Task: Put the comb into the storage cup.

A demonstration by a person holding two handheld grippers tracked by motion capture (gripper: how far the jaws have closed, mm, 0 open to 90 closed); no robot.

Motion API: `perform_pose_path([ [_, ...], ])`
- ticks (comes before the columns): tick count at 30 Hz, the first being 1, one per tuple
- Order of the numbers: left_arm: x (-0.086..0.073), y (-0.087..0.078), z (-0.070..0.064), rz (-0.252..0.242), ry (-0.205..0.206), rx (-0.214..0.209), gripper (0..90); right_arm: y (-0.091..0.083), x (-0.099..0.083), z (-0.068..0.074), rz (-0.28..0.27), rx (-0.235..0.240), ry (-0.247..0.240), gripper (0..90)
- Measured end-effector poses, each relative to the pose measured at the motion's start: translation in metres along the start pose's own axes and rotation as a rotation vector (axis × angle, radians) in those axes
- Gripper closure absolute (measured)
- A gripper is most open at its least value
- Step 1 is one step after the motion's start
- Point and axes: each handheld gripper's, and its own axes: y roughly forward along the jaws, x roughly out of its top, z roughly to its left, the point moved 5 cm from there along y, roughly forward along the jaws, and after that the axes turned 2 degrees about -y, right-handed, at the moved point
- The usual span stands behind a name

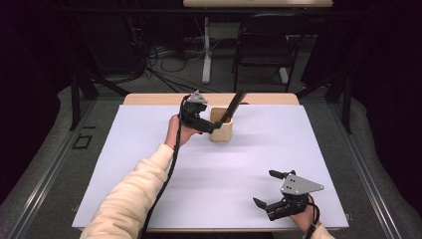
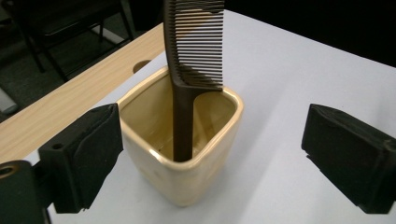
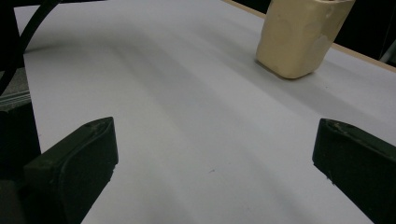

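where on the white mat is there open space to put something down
Most of the white mat is bare: the broad middle between the cream cup and the right tool, the whole left side, and the far right corner. It is crowded only at the cup, where the comb stands and the left tool straddles it.

I work at a wooden table (image 1: 149,98) covered by a white sheet (image 1: 224,169). Beyond it, at the top of the frame, a black chair (image 1: 266,47) stands beside a white desk leg (image 1: 206,50), with cables (image 1: 159,64) tangled across the dim grey floor (image 1: 50,149).
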Motion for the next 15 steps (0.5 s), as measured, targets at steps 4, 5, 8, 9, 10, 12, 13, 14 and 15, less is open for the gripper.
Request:
perform_pose_path([
  [4, -0.006, -0.011, 0.000, -0.003, -0.003, 0.006, 1.2, 0.000, 0.000, 0.000, 0.002, 0.001, 0.001, 0.0],
  [5, -0.007, -0.012, 0.000, -0.005, -0.003, 0.010, 0.7, 0.000, 0.000, 0.000, 0.004, 0.002, 0.003, 0.0],
  [8, -0.011, -0.022, 0.001, -0.010, -0.004, 0.023, 0.1, 0.000, 0.000, 0.000, 0.002, 0.001, 0.002, 0.0],
  [9, -0.012, -0.025, 0.001, -0.011, -0.004, 0.027, 0.1, 0.000, 0.000, 0.000, 0.003, 0.001, 0.003, 0.0],
  [10, -0.014, -0.028, 0.001, -0.013, -0.004, 0.029, 0.1, 0.000, 0.000, 0.000, 0.004, 0.002, 0.004, 0.0],
  [12, -0.017, -0.035, 0.001, -0.017, -0.004, 0.045, 0.1, 0.000, 0.000, 0.000, 0.003, 0.001, 0.001, 0.0],
  [13, -0.019, -0.038, 0.001, -0.018, -0.003, 0.057, 0.1, 0.000, 0.000, 0.000, 0.003, 0.001, 0.002, 0.0],
  [14, -0.022, -0.041, 0.001, -0.020, -0.005, 0.073, 0.1, 0.000, 0.000, 0.000, 0.004, 0.003, 0.003, 0.0],
  [15, -0.024, -0.044, 0.001, -0.020, -0.002, 0.078, 0.1, 0.000, 0.000, 0.000, 0.003, 0.000, 0.000, 0.0],
])
